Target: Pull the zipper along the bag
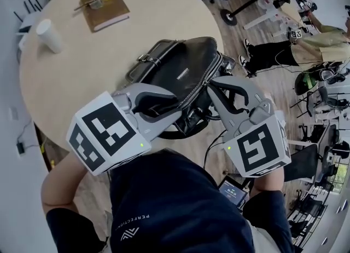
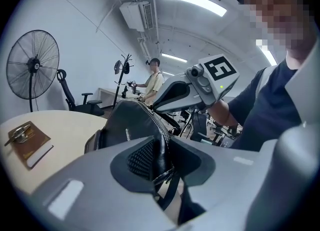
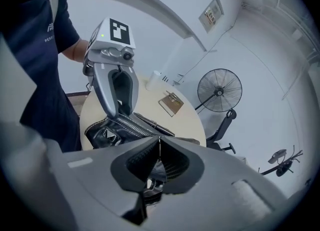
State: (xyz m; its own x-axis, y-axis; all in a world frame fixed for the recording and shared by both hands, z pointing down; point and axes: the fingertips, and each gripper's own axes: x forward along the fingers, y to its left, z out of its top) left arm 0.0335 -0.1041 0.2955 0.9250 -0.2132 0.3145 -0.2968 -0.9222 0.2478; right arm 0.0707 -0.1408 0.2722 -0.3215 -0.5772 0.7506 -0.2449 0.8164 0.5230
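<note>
A black leather bag (image 1: 180, 65) lies at the near edge of the round table (image 1: 82, 76), its metal zipper (image 1: 205, 79) running along the top. My left gripper (image 1: 178, 110) is shut on the bag's near end; in the left gripper view its pads (image 2: 142, 157) pinch a fold of black leather (image 2: 161, 155). From the right, my right gripper (image 1: 210, 84) meets the zipper line with its tips. In the right gripper view its jaws (image 3: 159, 162) are shut on a thin tab, with a metal zipper pull (image 3: 150, 182) just below. The zipper teeth (image 3: 135, 125) run away toward the left gripper (image 3: 120, 112).
A brown book (image 1: 104, 6) with a metal clip on it and a white cup (image 1: 49, 34) sit on the far side of the table. Another person (image 1: 284, 49) stands to the right among office chairs. A floor fan (image 2: 32, 65) stands behind the table.
</note>
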